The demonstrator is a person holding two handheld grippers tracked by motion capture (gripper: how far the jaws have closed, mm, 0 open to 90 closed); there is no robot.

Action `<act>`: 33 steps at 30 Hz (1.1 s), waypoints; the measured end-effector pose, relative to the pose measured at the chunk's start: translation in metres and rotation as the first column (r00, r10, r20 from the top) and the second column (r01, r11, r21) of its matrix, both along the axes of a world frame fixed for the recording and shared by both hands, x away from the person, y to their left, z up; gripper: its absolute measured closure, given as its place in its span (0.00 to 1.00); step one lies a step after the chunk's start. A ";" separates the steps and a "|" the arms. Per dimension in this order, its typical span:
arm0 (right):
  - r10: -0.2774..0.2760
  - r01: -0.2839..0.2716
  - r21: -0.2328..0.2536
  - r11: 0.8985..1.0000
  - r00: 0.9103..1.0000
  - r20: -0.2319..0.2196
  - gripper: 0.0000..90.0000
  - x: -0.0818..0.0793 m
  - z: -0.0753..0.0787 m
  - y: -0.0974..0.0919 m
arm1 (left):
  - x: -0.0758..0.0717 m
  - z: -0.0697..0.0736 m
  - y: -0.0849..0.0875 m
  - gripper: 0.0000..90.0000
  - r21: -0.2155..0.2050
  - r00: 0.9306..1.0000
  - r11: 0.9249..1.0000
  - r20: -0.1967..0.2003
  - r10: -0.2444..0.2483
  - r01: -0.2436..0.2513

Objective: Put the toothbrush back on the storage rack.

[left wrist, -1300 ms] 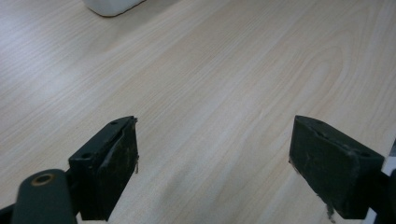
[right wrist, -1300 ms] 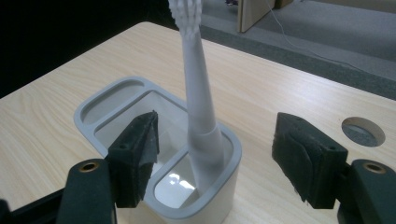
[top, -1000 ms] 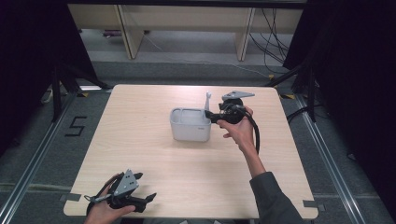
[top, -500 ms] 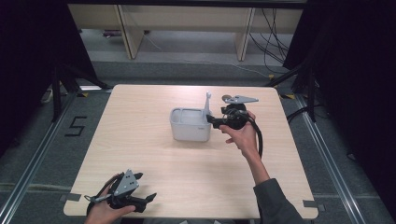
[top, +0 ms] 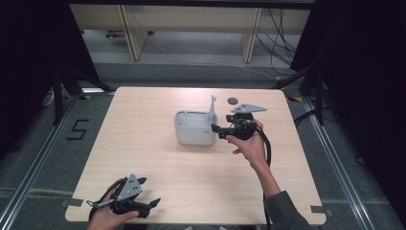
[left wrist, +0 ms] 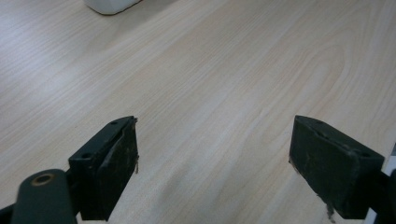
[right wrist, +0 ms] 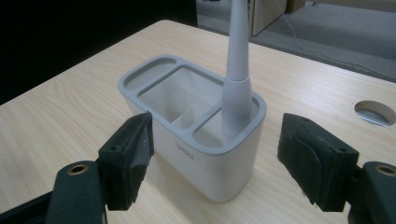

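Observation:
A white holder (top: pixel 194 128) with a grey rim stands mid-table, divided into several compartments. A grey-white tapered handle (top: pixel 212 108) stands upright in its right-end compartment. My right gripper (top: pixel 216 130) is level just off that end and points at it. Its jaws are open, and in the right gripper view (right wrist: pixel 217 133) they stand a little in front of the holder (right wrist: pixel 196 149), one to each side, and touch neither it nor the handle (right wrist: pixel 237 70). My left gripper (top: pixel 149 207) rests at the table's front left corner, open over bare wood (left wrist: pixel 215 149).
The wooden table (top: pixel 143 143) has a round cable hole (top: pixel 233 100) behind the right gripper. Dark curtains flank both sides, and shelving legs and cables stand beyond the far edge. A corner of the holder (left wrist: pixel 112 4) shows far off in the left gripper view.
My right gripper has slid a little toward the table's near side, staying beside the holder's right end. The handle stays standing in the holder. The left gripper has not moved.

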State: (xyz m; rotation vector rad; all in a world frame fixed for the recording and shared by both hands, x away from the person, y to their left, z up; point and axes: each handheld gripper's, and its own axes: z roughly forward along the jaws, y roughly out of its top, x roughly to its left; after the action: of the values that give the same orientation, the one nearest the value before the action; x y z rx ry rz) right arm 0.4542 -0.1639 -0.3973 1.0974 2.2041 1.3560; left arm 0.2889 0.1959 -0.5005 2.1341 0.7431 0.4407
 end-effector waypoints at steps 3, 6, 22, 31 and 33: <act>0.009 -0.009 0.002 1.000 1.000 0.011 0.31 -0.005 0.000 -0.001 | 0.000 0.000 0.000 0.17 0.011 1.000 1.000 0.006 -0.001 0.000; 0.000 0.000 0.005 1.000 1.000 -0.004 0.31 -0.010 -0.001 -0.002 | 0.000 0.000 0.001 0.17 0.016 1.000 1.000 0.005 -0.003 0.003; 0.033 -0.033 -0.008 0.999 0.999 -0.006 0.31 -0.027 -0.006 -0.008 | 0.000 0.001 0.001 0.17 0.031 1.000 0.999 0.002 -0.008 0.008; 0.040 -0.040 -0.009 0.999 0.999 -0.005 0.30 -0.036 -0.011 -0.010 | 0.000 0.001 0.001 0.17 0.013 1.000 1.000 0.009 -0.007 0.007; 0.050 -0.050 -0.025 0.998 0.999 0.005 0.30 -0.038 -0.011 -0.012 | 0.000 0.001 0.001 0.17 0.011 1.000 1.000 0.009 -0.006 0.006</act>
State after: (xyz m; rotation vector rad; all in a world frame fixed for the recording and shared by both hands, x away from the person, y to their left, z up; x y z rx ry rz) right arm 0.4167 -0.1758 -0.4081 1.0347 2.2523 1.3466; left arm 0.2887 0.1967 -0.4994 2.1428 0.7310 0.4523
